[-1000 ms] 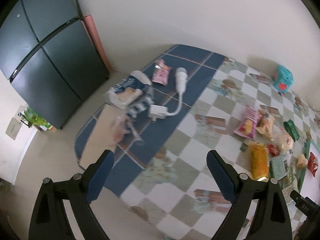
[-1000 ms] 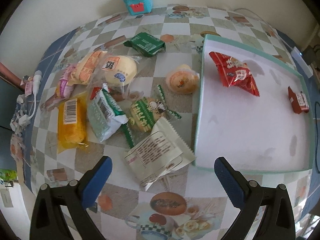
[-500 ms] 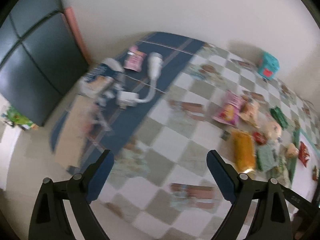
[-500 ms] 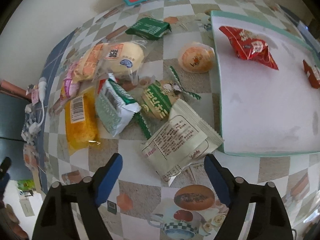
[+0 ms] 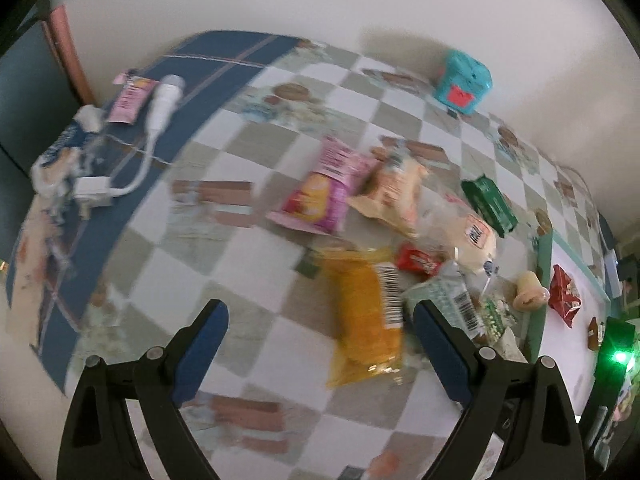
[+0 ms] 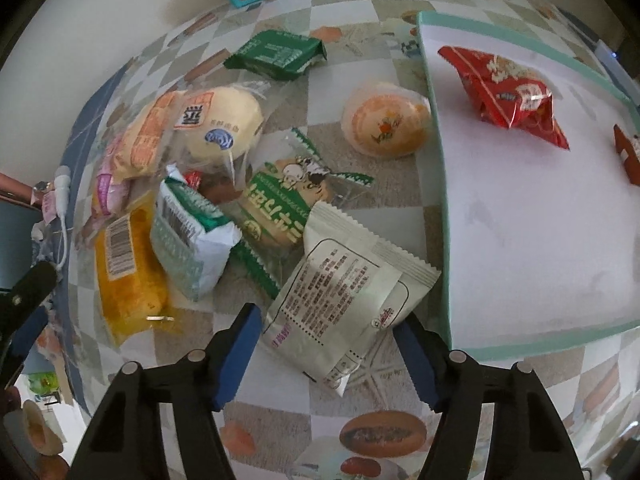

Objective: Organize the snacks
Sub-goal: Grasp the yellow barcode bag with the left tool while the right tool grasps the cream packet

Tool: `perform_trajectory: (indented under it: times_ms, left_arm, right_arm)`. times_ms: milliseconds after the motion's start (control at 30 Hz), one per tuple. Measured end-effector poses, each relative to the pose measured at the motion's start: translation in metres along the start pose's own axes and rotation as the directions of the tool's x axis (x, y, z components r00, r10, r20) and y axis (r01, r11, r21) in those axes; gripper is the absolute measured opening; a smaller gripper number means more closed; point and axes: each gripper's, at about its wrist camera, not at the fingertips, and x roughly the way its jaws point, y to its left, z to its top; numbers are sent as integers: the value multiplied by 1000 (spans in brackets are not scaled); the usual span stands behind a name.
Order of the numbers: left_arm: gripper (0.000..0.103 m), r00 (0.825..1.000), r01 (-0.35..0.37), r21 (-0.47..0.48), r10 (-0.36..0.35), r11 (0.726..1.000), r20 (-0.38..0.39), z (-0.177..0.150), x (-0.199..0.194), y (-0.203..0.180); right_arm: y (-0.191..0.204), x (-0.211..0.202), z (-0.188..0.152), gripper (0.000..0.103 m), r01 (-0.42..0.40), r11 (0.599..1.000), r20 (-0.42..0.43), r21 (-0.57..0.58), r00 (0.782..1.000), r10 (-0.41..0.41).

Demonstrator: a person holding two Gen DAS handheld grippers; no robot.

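Note:
My right gripper [image 6: 328, 328] points down at a pale white-green snack packet [image 6: 344, 288] that lies flat between its blue pads; its jaws are closing and stand at the packet's two edges. Beside the packet lies the teal-rimmed white tray [image 6: 520, 220], holding a red bag [image 6: 508, 96]. My left gripper [image 5: 320, 312] hangs open over the checked tablecloth, with the yellow packet [image 5: 360, 312] lying just ahead between its fingers, untouched. The snack pile includes a green-white packet [image 6: 192, 232], a green biscuit pack [image 6: 276, 216] and a round orange pastry [image 6: 386, 120].
A teal box [image 5: 462, 82] stands by the far wall. A pink bag [image 5: 324, 196], a cream bun [image 6: 220, 120] and a dark green packet [image 6: 276, 54] lie further back. A white plug and cable [image 5: 160, 108] rest on the blue cloth strip at the table's left end.
The left gripper swung right and down from the table's blue end toward the snack pile. The right gripper sank toward the pale packet and its jaws narrowed around it.

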Motion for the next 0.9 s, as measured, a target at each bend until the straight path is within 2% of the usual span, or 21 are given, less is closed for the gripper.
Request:
perform_trajectory:
  times_ms: [200,367,433,500,600,633,900]
  left_arm:
    - [94,999,-3,3,3,1000,-54,1,31,-18]
    - [91,998,-11,-2,11,1000,-66,-2,43,-22]
    - [74,997,-9,-2,9,1000,-74,-3,46,-23]
    - [68,996,-9,-5,8,1000,-86,-4,50,-23]
    - [47,995,4,-4,-5,1000,-95,-6,52,-24]
    - [44,995,10,-4,-10,1000,-97,-6,52,-24]
    - [42,996,4,-16,-5,1000,-86,-8,41,-24]
  right_arm:
    - [1,1,4,70,32,999,22,-21,999,-32]
    - [1,2,6,68,52,998,37,-42,998,-50]
    - [2,3,7,64,48,998,38,-46,998,-46]
    - [3,3,7,62,49,998,40,-46,998,-47]
    - [4,3,8,61,49,997,42,-51,998,-47]
    - [4,3,6,60,50,997,44,-54,998,-48]
    - [-3,-3,2,59,31,999,32,-45,999,-29]
